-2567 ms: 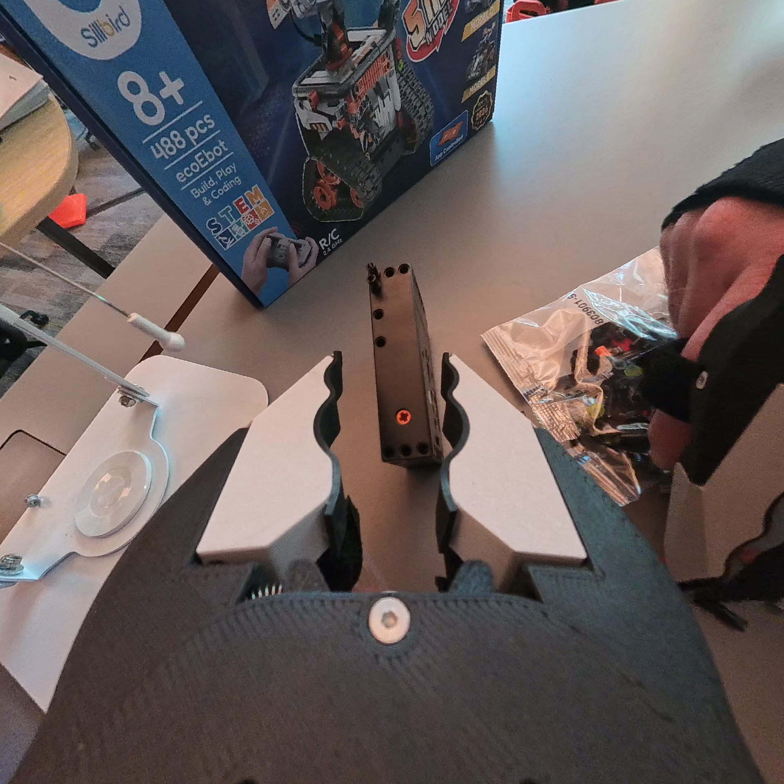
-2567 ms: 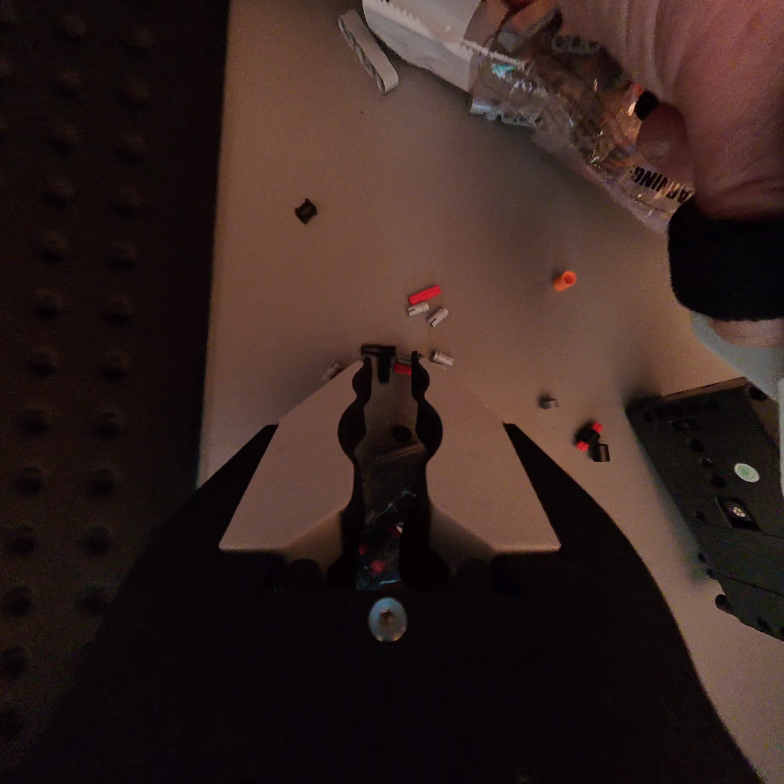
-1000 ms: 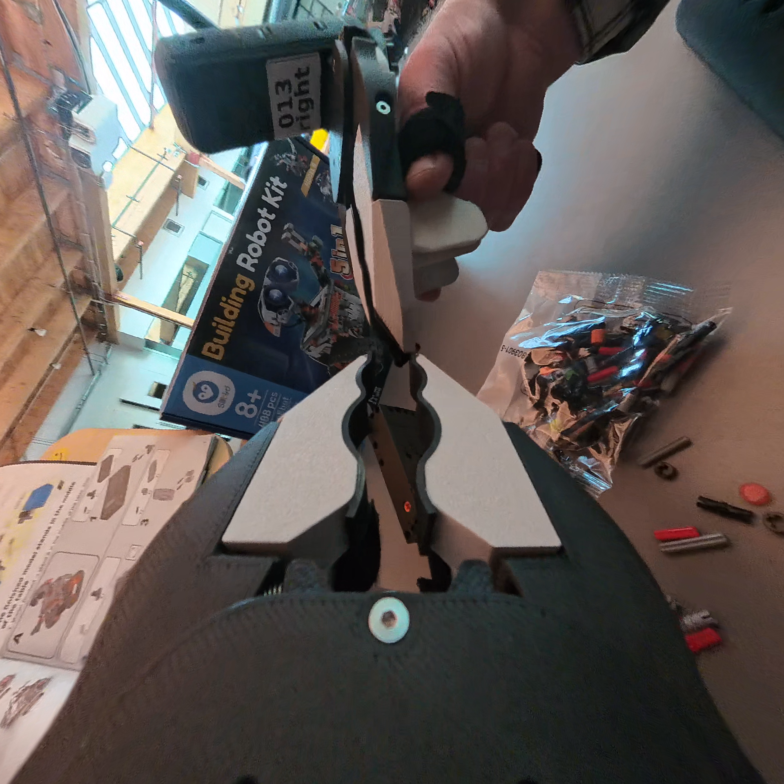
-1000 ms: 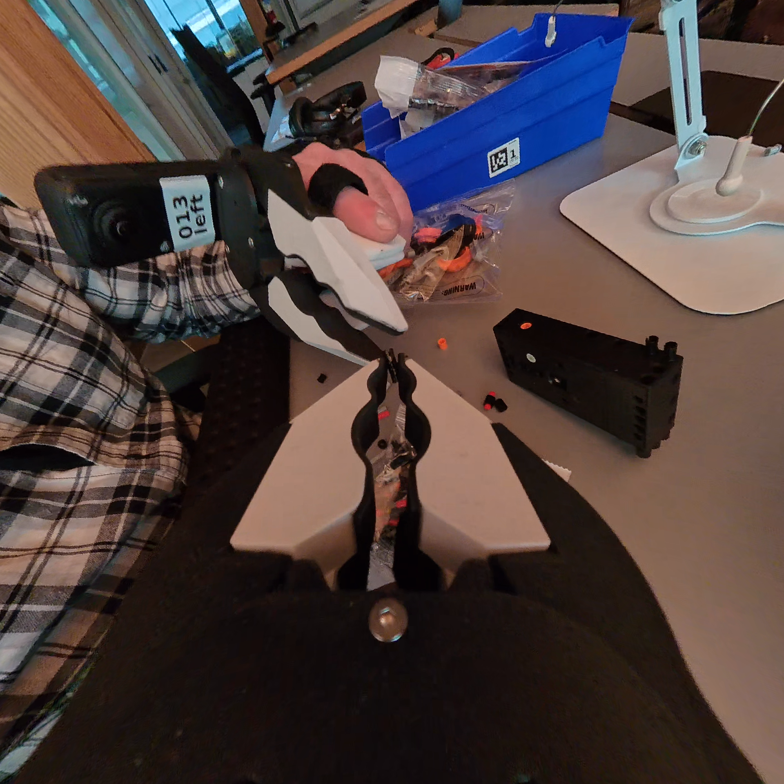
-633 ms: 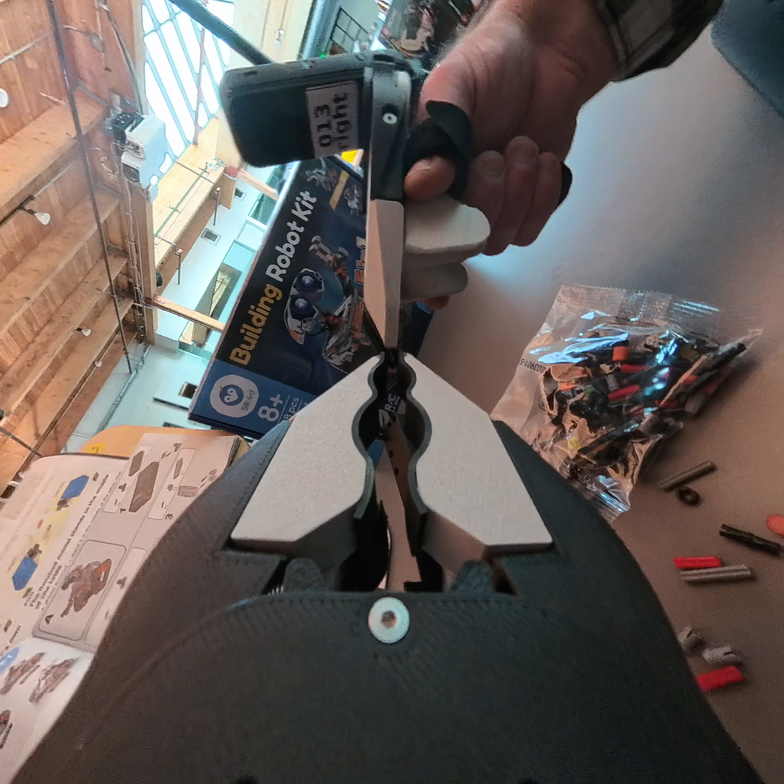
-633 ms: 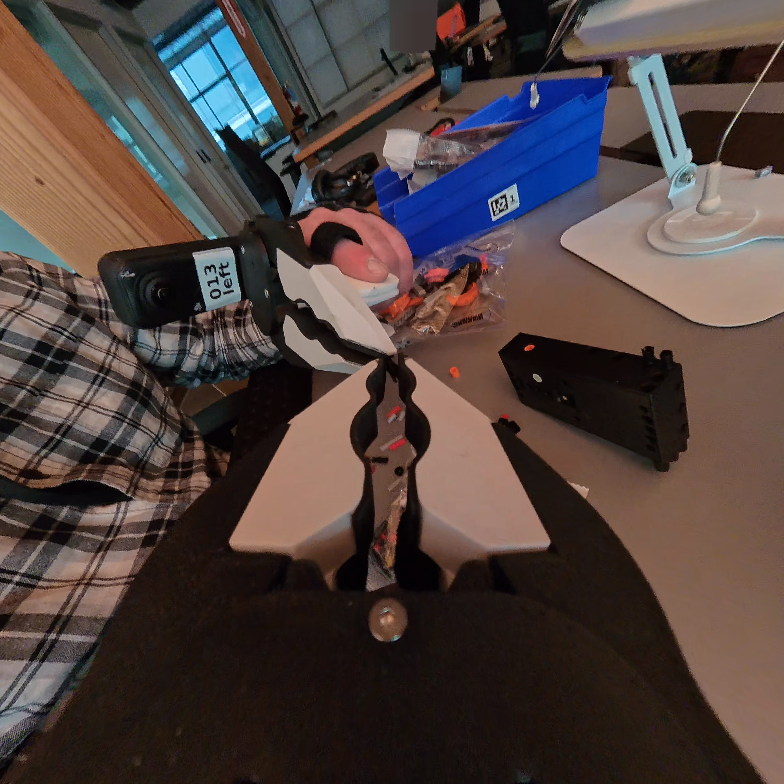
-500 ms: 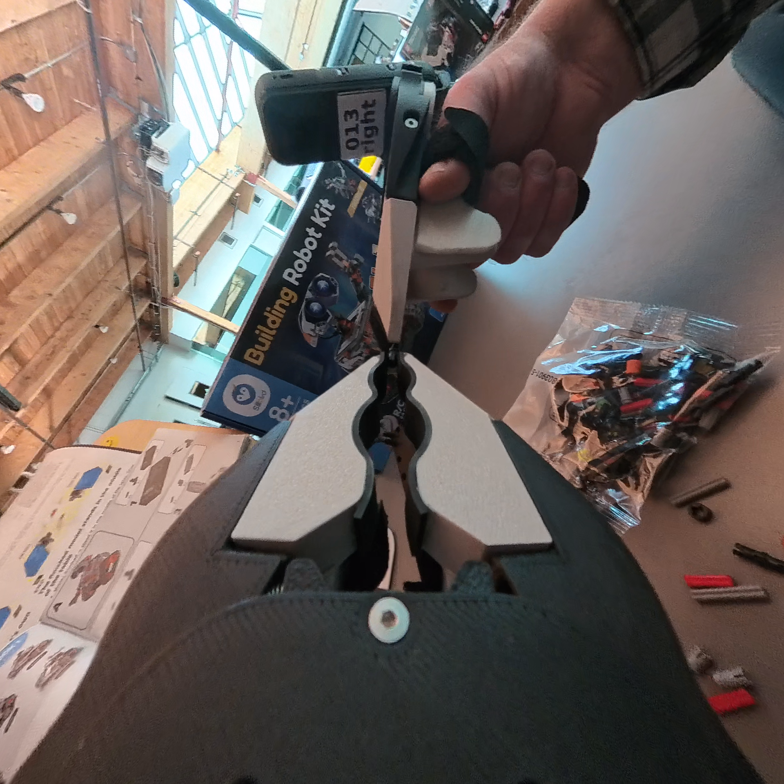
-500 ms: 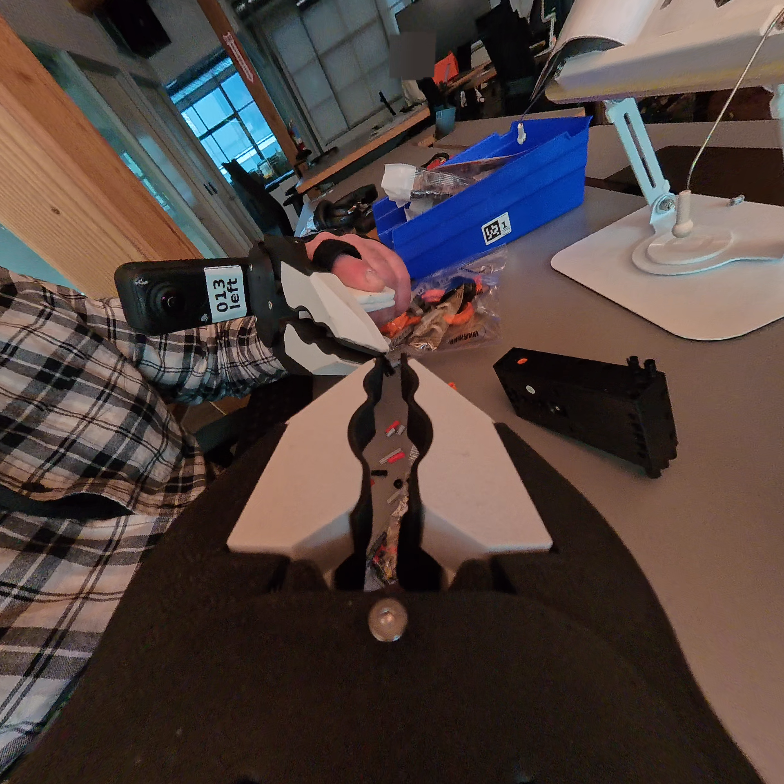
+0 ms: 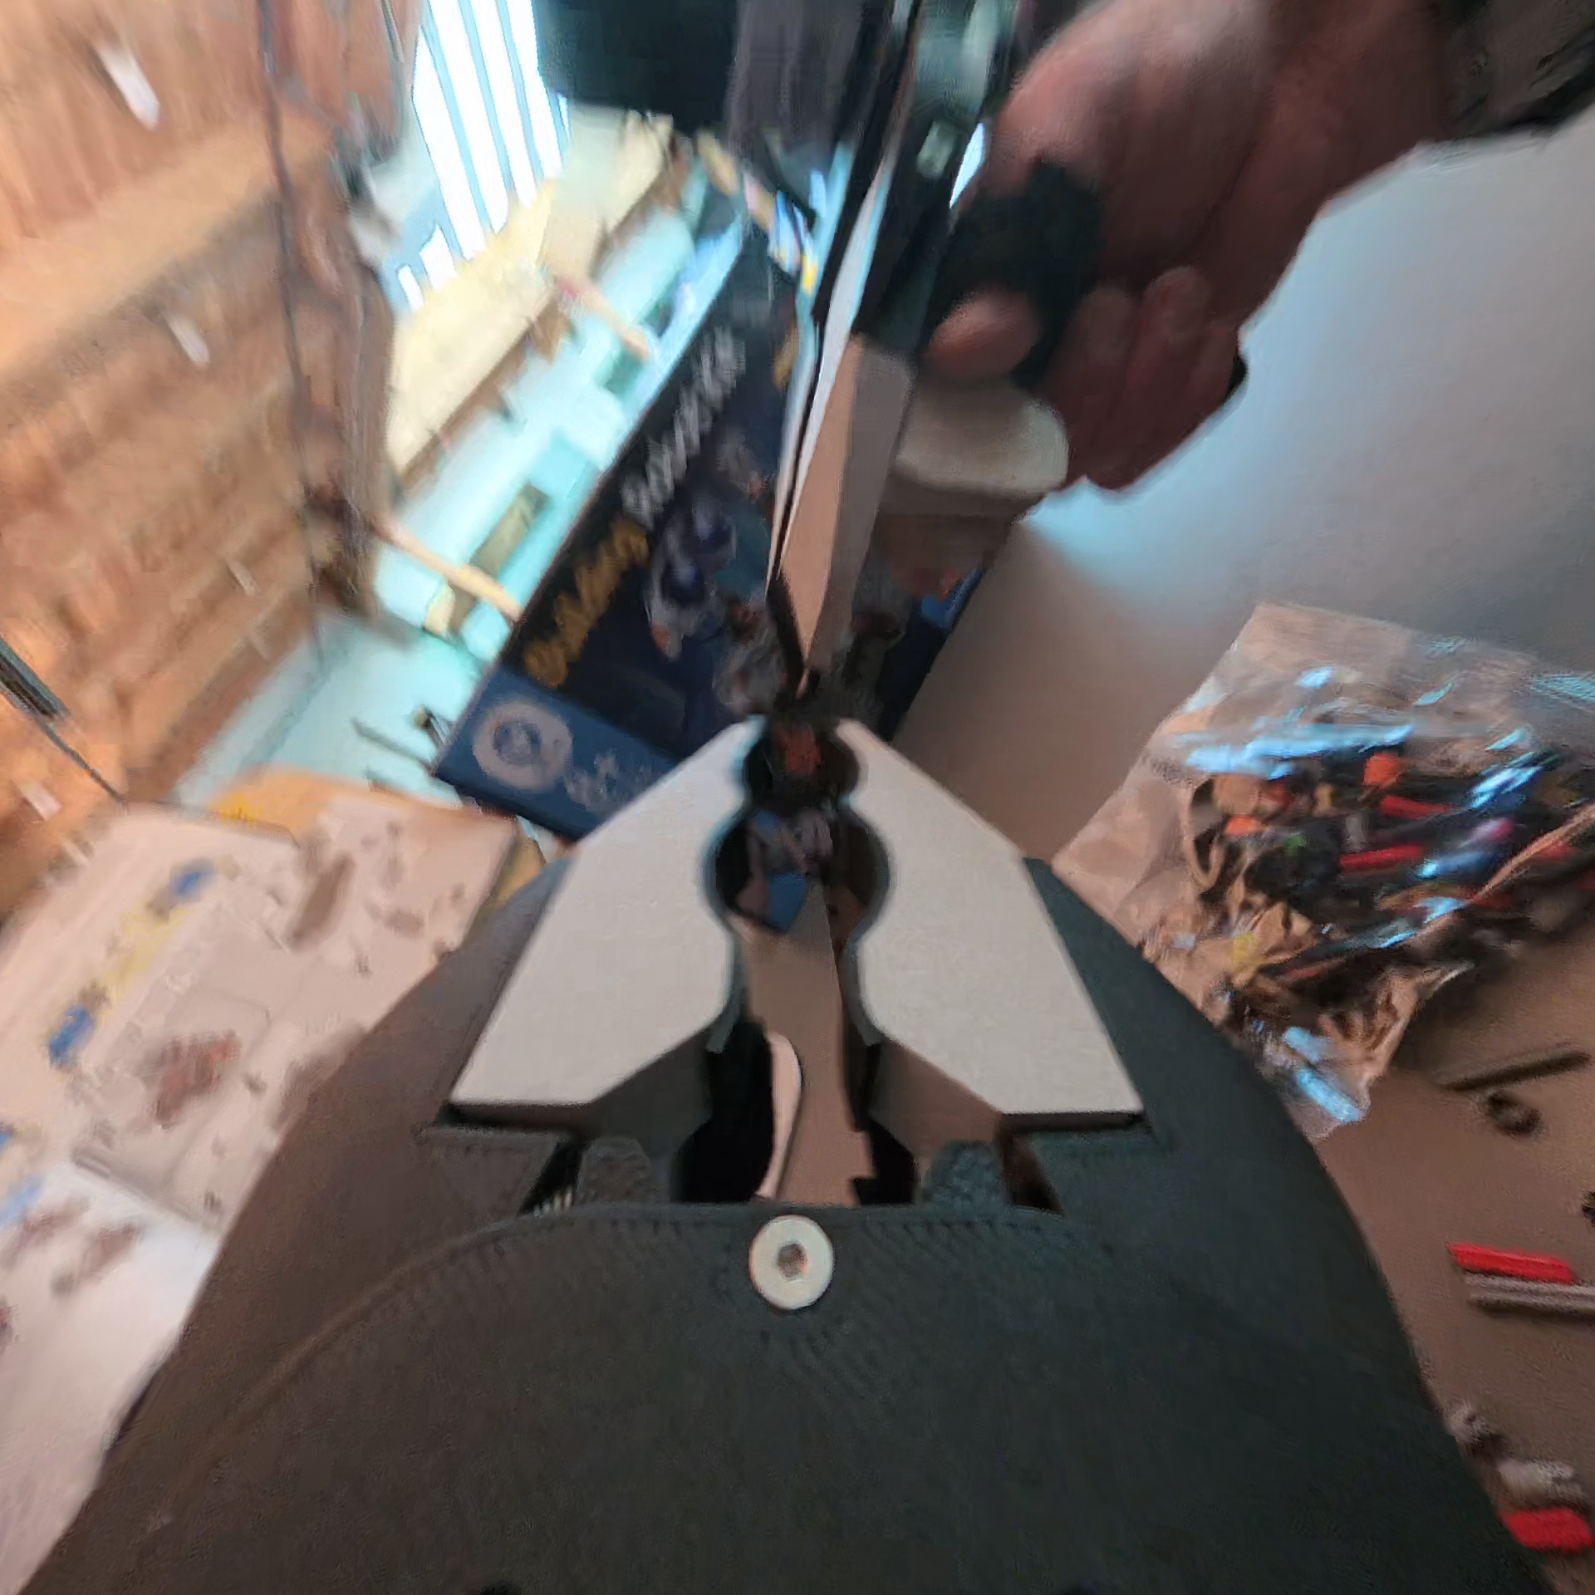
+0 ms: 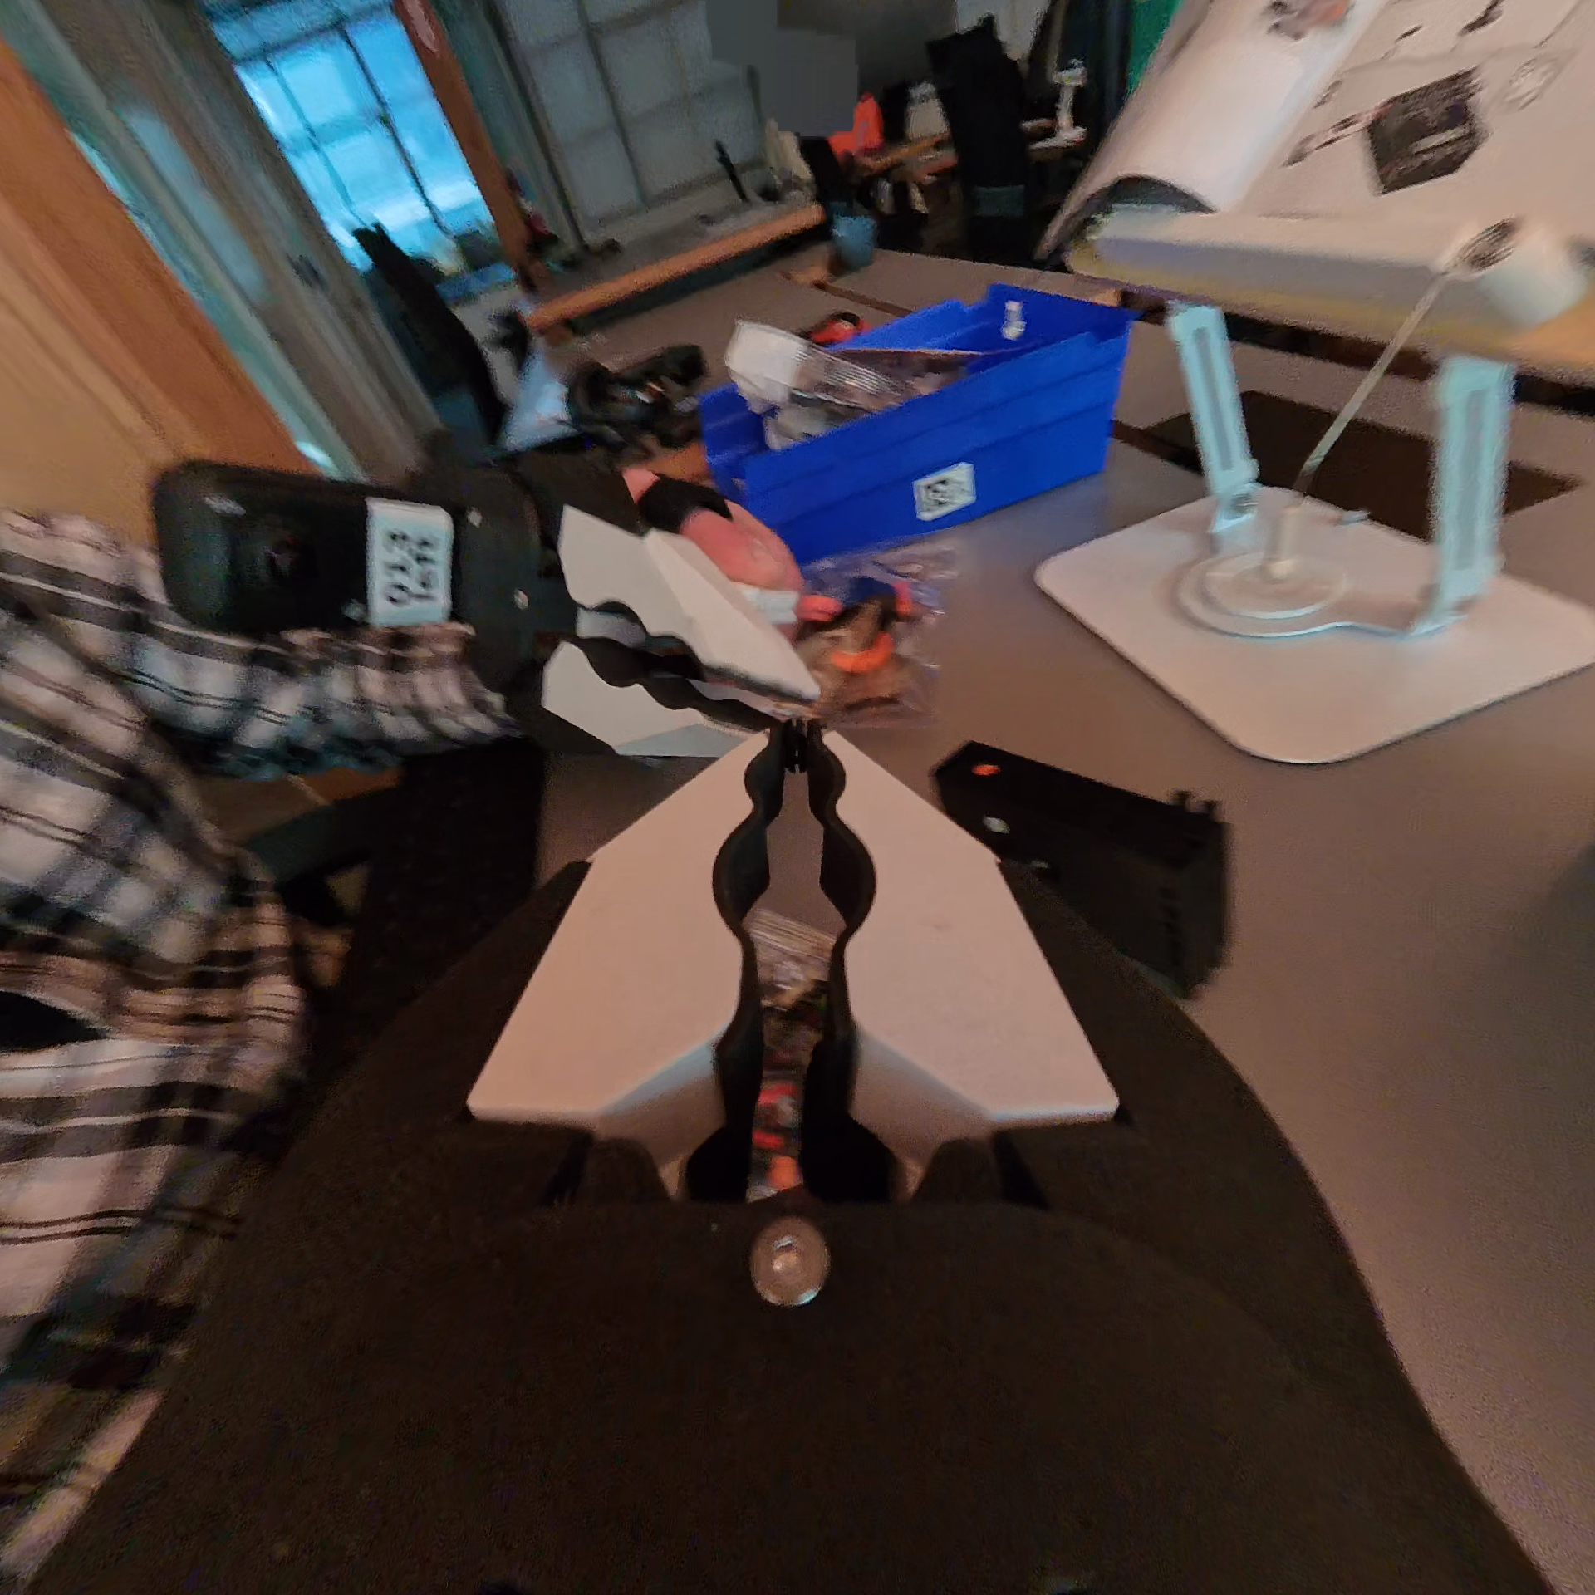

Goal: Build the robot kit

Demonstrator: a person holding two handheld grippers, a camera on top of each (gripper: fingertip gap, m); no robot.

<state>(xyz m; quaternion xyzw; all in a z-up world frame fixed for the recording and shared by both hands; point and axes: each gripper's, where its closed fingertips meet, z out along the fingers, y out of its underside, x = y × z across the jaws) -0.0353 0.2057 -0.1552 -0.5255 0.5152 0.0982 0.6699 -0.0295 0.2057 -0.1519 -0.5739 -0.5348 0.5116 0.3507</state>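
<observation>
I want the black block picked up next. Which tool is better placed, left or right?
Right, probably: the black block lies just beside the right tool, while the left tool hangs farther off.

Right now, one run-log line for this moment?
left hand-held gripper: shut | right hand-held gripper: shut | tips close together above table | anything held: too blurred | nearby: parts bag, black block

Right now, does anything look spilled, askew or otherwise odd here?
Small red and grey pieces lie loose on the table beside the clear bag of parts, outside it, as if spilled. The left claw and right claw meet tip to tip in mid-air; motion blur hides whether anything is pinched between them.
</observation>
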